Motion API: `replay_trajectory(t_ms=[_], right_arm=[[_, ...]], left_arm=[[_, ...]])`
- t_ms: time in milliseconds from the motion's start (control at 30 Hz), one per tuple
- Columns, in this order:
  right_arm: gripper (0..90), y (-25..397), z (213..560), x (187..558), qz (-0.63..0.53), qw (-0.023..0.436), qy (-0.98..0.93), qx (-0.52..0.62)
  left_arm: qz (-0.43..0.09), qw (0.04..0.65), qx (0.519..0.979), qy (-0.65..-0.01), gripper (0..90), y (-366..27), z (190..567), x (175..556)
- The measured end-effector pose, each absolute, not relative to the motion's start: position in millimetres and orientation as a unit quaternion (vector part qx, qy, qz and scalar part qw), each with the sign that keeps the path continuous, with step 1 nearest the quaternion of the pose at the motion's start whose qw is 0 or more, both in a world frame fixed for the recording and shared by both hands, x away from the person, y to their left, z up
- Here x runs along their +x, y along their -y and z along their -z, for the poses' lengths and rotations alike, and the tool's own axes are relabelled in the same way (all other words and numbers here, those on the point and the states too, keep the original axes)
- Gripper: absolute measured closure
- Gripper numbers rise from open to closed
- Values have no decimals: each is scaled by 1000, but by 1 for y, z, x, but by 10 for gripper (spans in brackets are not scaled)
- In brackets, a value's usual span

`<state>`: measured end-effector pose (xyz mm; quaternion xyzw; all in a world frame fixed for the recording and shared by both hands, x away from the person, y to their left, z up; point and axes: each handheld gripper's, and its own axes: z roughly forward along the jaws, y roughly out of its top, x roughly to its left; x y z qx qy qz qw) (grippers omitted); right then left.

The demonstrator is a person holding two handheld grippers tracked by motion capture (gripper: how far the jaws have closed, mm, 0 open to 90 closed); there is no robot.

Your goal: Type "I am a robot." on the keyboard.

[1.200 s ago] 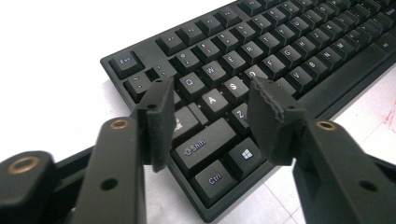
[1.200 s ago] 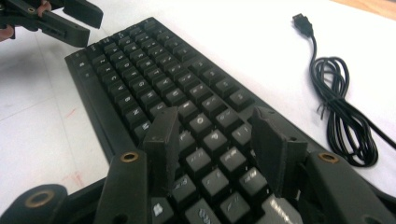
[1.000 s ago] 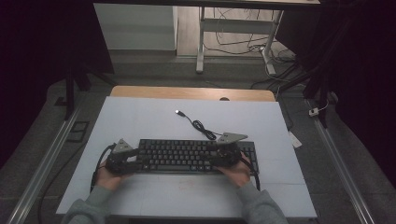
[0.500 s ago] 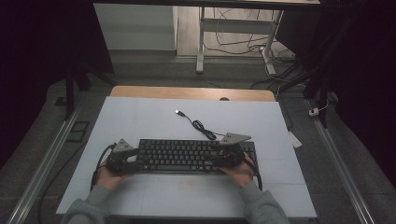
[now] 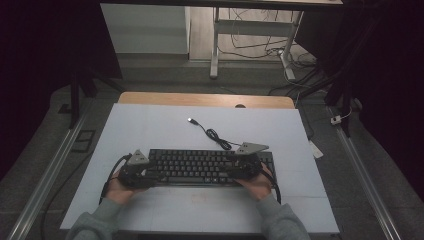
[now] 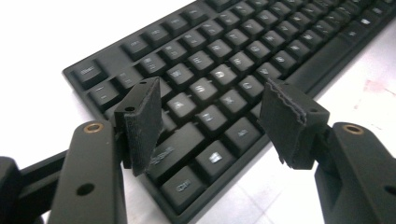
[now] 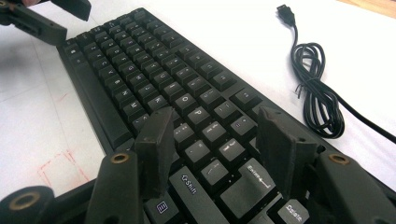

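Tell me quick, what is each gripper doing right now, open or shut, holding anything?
Left gripper: open, jaws apart above the left keys of the black plastic keyboard, holding nothing.
Right gripper: open over its right-end keys, holding nothing.

A pale grey-white rectangular mat [image 5: 150, 125] is laid over a light wooden table [image 5: 200, 98]. At twelve o'clock, grey metal desk legs [image 5: 216, 45] and tangled black floor cables [image 5: 260, 42] are seen.

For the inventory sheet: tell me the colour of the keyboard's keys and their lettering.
Black keys with pale grey-white lettering; clearest in the left gripper view.
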<state>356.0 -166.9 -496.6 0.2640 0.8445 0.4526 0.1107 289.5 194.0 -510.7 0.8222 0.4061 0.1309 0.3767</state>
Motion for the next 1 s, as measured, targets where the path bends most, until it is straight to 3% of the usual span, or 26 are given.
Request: replay_trajectory(t_ms=[633, 800, 1000], right_arm=[[470, 183, 500, 352, -446, 115, -843, 279], [469, 184, 500, 352, -449, 117, -841, 280], [469, 185, 499, 353, -447, 119, -841, 279]], left_arm=[[-102, 362, 867, -328, 467, -143, 500, 302], [-97, 365, 869, -320, 539, -137, 503, 301], [-91, 368, 870, -315, 718, -135, 508, 297]])
